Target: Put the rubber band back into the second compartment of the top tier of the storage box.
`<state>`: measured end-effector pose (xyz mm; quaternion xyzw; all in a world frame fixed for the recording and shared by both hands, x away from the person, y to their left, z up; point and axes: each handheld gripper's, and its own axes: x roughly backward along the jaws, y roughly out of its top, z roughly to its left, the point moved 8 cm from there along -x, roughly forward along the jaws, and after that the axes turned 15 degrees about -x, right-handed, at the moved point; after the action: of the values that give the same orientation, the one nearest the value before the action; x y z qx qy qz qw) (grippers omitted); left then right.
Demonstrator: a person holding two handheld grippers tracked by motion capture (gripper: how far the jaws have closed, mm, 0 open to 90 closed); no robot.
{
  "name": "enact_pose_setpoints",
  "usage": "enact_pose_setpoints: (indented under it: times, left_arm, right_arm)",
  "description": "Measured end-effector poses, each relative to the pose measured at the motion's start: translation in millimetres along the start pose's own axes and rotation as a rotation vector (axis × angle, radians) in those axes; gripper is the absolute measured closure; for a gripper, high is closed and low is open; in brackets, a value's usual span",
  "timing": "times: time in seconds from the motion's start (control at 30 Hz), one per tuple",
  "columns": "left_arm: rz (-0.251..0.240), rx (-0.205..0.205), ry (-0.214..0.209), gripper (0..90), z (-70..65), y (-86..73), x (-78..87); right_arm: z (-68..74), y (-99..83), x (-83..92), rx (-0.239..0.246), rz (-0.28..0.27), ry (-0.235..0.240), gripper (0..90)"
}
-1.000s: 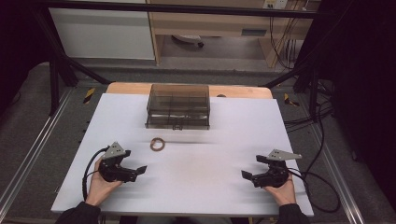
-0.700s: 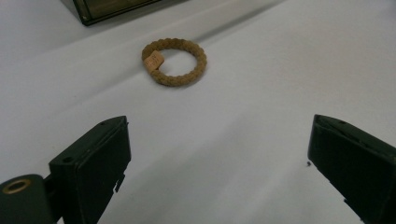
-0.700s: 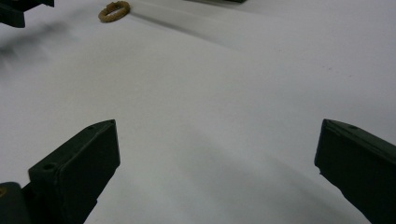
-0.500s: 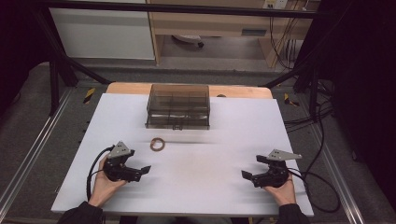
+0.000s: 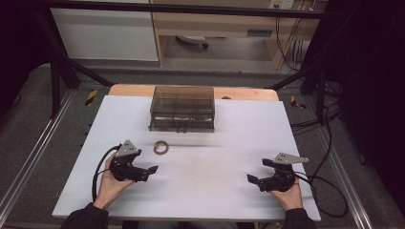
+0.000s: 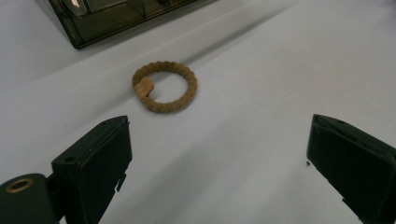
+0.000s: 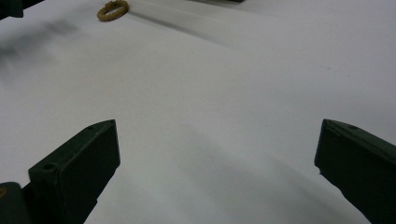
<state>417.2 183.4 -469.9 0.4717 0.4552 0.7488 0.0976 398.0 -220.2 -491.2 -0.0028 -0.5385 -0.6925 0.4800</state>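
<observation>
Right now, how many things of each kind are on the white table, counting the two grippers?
Brown braided ring: 1
Smoky clear plastic box: 1
Black grippers, both open: 2, the left gripper and the right gripper
Total: 4

Smoky box (image 6: 126,18) cropped by the left gripper view's top edge, contents indistinct.

One camera hangs high on the person's side, looking forward and down over the whole white table (image 5: 229,143). Two more ride low on the grippers, close to the surface — the left one faces the brown ring (image 6: 164,87) from near, the right one sees that ring (image 7: 112,10) far off. All three share the ring (image 5: 161,147) and the tabletop.
</observation>
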Motion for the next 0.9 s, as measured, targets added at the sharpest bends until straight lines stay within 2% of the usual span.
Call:
enact_pose_setpoints:
  times: [0.4,0.9]
  left_arm:
    - [0.019,0.014,0.004,7.7,3.6,12.6,-14.4]
    - [0.049,0.014,0.014,14.9,5.5,22.9,-35.4]
  right_arm:
    - [-0.4,0.2,0.0,0.003,-0.001,-0.001,0.8]
    - [-0.5,-0.2,-0.3,0.003,0.003,-0.003,0.7]
